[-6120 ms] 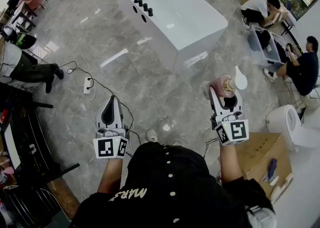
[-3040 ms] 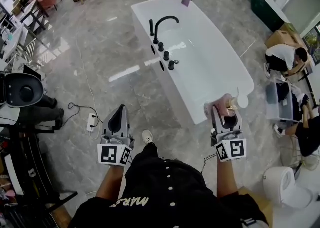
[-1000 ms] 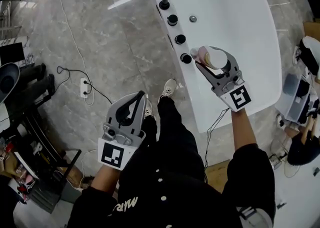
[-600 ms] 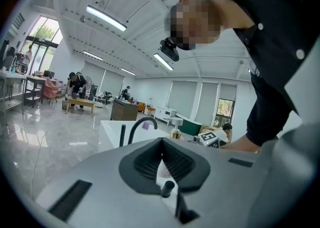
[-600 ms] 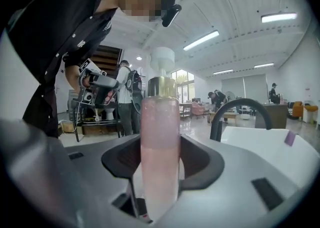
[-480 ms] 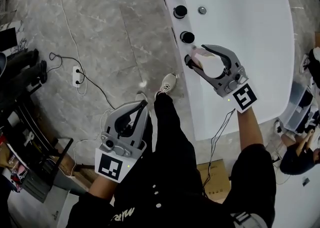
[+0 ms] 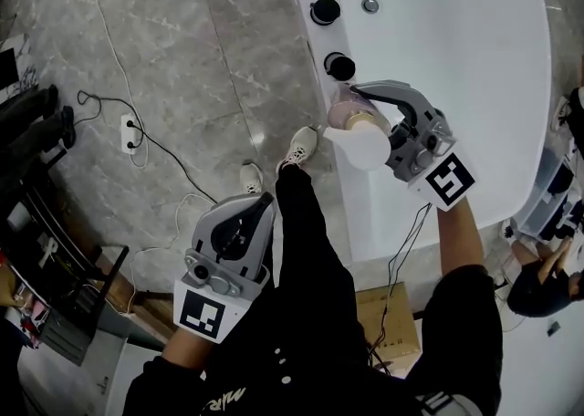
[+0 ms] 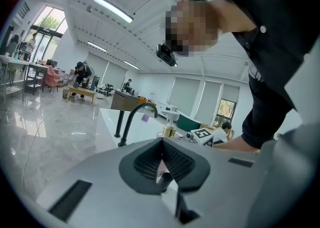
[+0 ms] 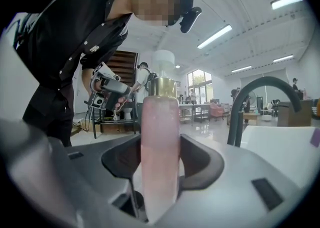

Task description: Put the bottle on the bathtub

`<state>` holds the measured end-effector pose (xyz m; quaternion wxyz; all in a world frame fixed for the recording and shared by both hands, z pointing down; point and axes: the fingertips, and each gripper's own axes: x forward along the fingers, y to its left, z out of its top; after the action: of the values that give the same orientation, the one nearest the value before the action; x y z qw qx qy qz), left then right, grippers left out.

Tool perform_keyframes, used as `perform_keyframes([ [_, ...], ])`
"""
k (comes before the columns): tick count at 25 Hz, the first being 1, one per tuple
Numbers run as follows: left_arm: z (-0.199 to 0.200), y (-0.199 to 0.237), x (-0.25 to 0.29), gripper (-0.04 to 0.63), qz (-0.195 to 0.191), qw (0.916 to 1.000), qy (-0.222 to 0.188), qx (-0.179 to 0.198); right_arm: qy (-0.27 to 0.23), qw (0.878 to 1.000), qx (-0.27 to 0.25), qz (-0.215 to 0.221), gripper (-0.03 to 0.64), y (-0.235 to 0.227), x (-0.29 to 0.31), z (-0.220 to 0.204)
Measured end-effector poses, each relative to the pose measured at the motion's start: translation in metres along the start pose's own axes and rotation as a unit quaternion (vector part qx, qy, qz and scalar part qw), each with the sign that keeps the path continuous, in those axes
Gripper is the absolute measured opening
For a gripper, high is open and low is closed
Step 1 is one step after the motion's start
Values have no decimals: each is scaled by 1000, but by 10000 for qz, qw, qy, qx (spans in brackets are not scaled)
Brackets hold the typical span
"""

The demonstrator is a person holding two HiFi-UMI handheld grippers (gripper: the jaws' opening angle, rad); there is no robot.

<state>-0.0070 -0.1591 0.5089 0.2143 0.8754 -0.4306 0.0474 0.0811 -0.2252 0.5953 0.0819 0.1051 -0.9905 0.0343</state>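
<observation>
Our right gripper point(image 7: 347, 106) clasps the pink pump bottle point(image 7: 352, 120) upright above the bathtub point(image 7: 365, 213) rim, ready for placing; our left gripper point(image 7: 258, 207) idles, jaws together, empty.

The bathtub point(image 7: 474, 58) takes the upper right of the floor point(image 7: 182, 58), its knobs point(image 7: 325, 11) in a row along its left rim. Just this side of the nearest knob point(image 7: 340, 67), over that rim, the bottle point(image 7: 345, 119) stands upright between the right gripper's point(image 7: 358, 106) jaws. The left gripper point(image 7: 260, 209) hangs well apart, over the floor at lower left. A power strip point(image 7: 128, 134) lies farther left on the floor, and a box point(image 7: 388, 314) sits by the tub's near end.
</observation>
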Motion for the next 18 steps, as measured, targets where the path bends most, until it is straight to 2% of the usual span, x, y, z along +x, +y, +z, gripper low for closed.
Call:
perform_keyframes([
  [5,-15,3,8,9,-22,9999,118,-117,166,9988,-78,451,222,3,5,-20],
  [10,-28,7,11,9,27,9996,209,-193,315,9973,-93,663,222,5,7,-42],
  [18,-29,9,8,9,45,9994,258,-223,1,9972,104,744,224,6,6,-42],
])
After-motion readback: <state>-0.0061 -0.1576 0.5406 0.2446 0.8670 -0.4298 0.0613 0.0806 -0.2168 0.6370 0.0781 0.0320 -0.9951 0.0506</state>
